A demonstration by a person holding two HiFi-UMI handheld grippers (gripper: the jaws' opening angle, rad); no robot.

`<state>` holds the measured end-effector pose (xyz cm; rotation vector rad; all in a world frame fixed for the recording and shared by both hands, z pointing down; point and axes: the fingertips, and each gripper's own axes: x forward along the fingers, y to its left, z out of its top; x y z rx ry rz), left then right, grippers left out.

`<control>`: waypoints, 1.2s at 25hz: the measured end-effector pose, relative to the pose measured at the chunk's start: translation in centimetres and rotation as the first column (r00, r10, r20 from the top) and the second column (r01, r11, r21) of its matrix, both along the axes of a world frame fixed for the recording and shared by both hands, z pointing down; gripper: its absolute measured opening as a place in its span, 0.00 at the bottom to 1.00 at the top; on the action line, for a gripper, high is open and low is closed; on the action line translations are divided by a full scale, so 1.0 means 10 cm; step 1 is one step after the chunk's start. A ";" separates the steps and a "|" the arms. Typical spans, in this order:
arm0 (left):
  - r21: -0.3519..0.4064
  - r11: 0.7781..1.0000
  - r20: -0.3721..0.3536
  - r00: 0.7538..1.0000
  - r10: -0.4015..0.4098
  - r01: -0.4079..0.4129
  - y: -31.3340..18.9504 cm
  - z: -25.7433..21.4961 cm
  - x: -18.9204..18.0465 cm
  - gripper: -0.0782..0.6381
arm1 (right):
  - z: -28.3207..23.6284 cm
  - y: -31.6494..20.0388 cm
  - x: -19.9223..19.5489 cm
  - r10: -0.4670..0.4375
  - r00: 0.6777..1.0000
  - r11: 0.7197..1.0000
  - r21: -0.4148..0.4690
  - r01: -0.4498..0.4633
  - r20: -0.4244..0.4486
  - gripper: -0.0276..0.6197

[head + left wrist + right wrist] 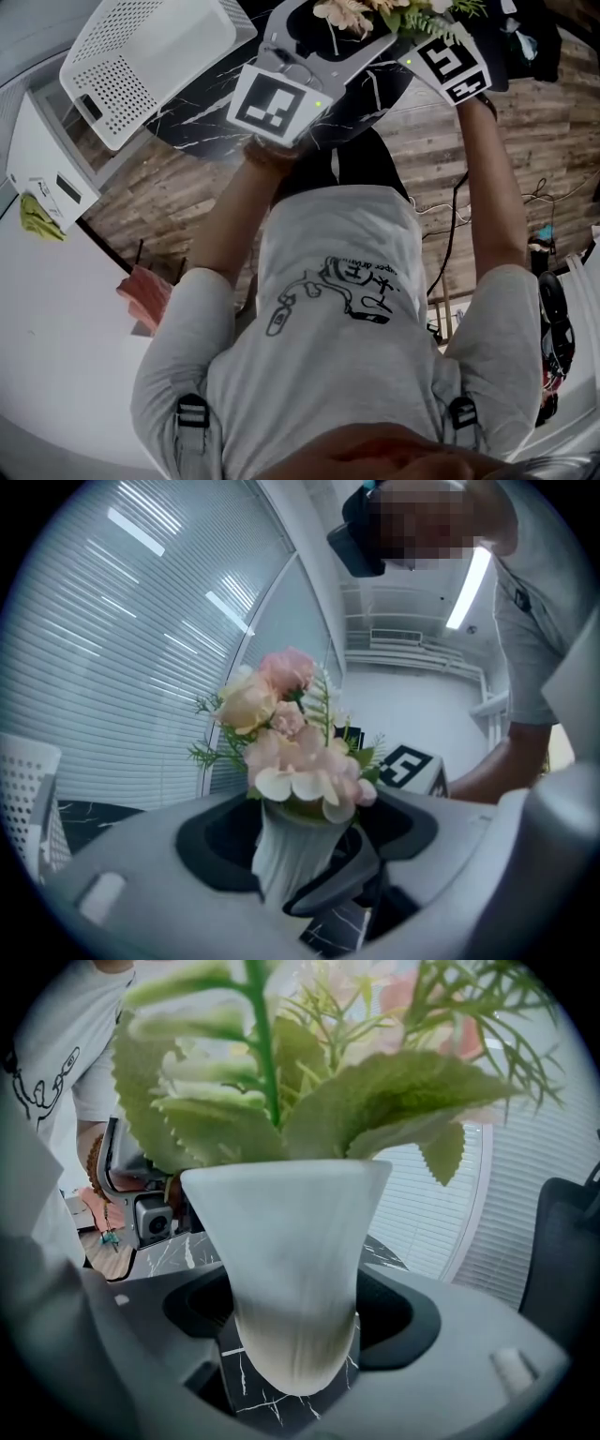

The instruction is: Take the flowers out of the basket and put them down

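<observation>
White ribbed vase of pink flowers, out of the basket: grasps it from opposite sides, fingers of left gripper and right gripper pressed on its body. Holds it over the black marble bench, basket standing apart at head view's left.

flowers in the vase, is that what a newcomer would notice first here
Yes: the pink flowers in a white vase fill both gripper views, the vase clamped between the jaws of the left gripper and right gripper above the black marble table. Next, the white perforated basket at the head view's upper left.
</observation>
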<state>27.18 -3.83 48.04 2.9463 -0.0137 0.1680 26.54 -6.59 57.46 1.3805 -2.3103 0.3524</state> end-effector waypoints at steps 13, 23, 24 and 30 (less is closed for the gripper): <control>-0.018 1.000 0.014 1.000 -0.005 0.005 0.04 0.27 0.00 0.56 | 0.27 0.07 -0.01 -0.003 1.000 1.000 -0.012 0.003 0.017 0.64; -0.030 1.000 0.021 1.000 -0.002 0.003 0.09 0.36 -0.03 0.56 | 0.33 0.08 -0.06 -0.003 0.999 1.000 0.003 0.003 0.032 0.64; -0.030 1.000 0.021 1.000 -0.004 0.004 0.08 0.37 -0.03 0.56 | 0.33 0.08 -0.06 -0.003 0.999 1.000 0.005 0.003 0.034 0.65; -0.027 1.000 0.024 1.000 -0.005 0.006 0.07 0.35 -0.01 0.56 | 0.33 0.08 -0.03 0.006 0.999 1.000 0.011 -0.007 0.050 0.65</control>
